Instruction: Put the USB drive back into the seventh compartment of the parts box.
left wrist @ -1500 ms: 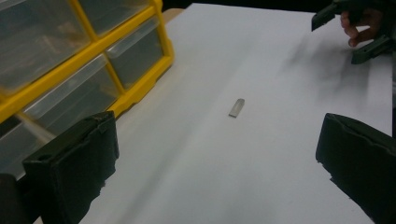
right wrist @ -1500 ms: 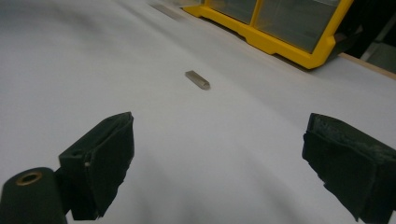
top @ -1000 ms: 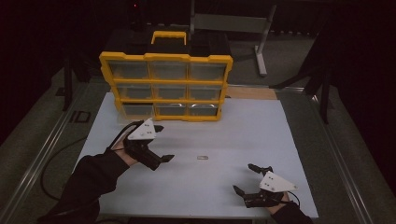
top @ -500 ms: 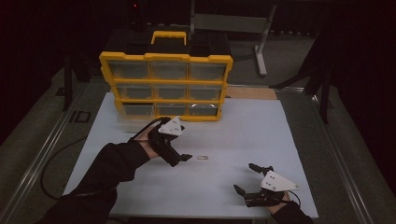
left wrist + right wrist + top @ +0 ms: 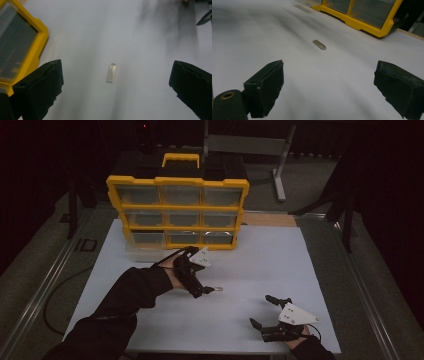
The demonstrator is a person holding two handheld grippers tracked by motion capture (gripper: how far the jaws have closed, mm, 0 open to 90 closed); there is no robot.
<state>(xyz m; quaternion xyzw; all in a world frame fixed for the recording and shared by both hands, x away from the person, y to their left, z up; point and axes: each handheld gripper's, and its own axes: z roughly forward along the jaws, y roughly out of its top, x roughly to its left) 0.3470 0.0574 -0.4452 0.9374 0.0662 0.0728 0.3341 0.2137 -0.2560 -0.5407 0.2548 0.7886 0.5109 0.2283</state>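
1. Since half a second ago, the left gripper has slid rightward, fingers wide apart astride the small metal piece lying flat on the table.
2. The yellow drawer cabinet sits close behind; a high lift could knock it.
3. The right gripper rests open, well apart.
4. The thin piece may skid or tip if the fingers close unevenly.
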